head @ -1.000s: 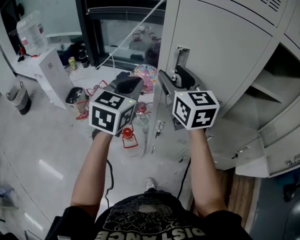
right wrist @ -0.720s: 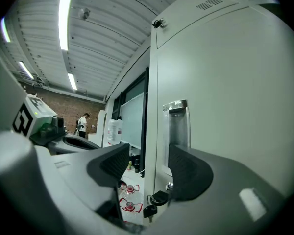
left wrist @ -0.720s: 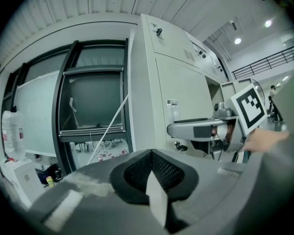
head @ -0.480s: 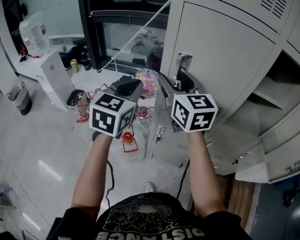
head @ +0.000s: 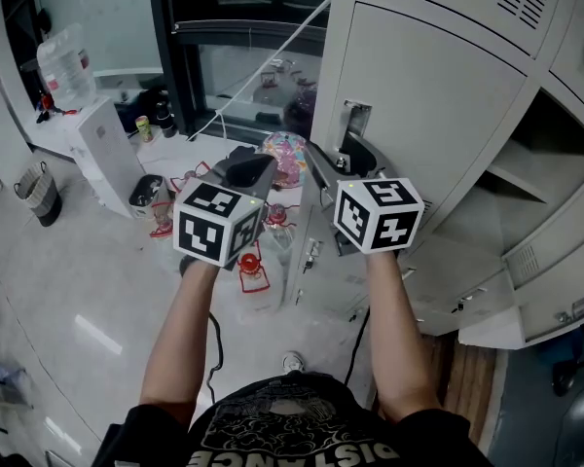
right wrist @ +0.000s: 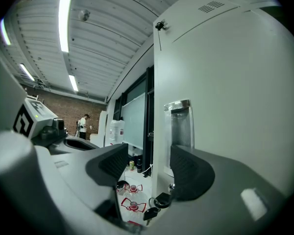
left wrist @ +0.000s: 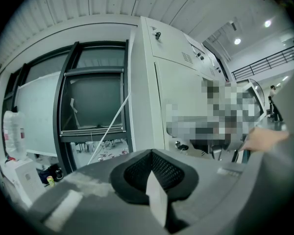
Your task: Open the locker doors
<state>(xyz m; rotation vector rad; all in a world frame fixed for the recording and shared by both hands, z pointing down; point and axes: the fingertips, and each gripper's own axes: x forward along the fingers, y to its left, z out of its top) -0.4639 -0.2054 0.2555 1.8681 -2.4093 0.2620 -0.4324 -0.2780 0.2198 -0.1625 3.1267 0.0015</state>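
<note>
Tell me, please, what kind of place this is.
Probably a locker area in a workshop or industrial hall. It has a bank of grey metal lockers, big red-capped water bottles set down nearby, and a corrugated ceiling with tube lights above a brick wall.

The pale floor (head: pixel 68 290) carries most of the clutter. Near its middle stand several clear jugs (head: pixel 252 269) with red caps and handles, and just beyond them lies a round pink patterned thing (head: pixel 285 150). A white box (head: pixel 105 154) stands upright toward the floor's left edge, with a small bucket (head: pixel 146 193) touching its near corner and a dark basket (head: pixel 37 191) further left. Behind the box are a big clear bottle (head: pixel 62 63), a green can (head: pixel 141 124) and a dark bottle (head: pixel 163 117). A white cord (head: pixel 263 62) slants across the dark-framed window (head: pixel 243 86). A black cable (head: pixel 212 348) trails over the near floor. A strip of wood (head: pixel 467 377) shows at the lower right.
</note>
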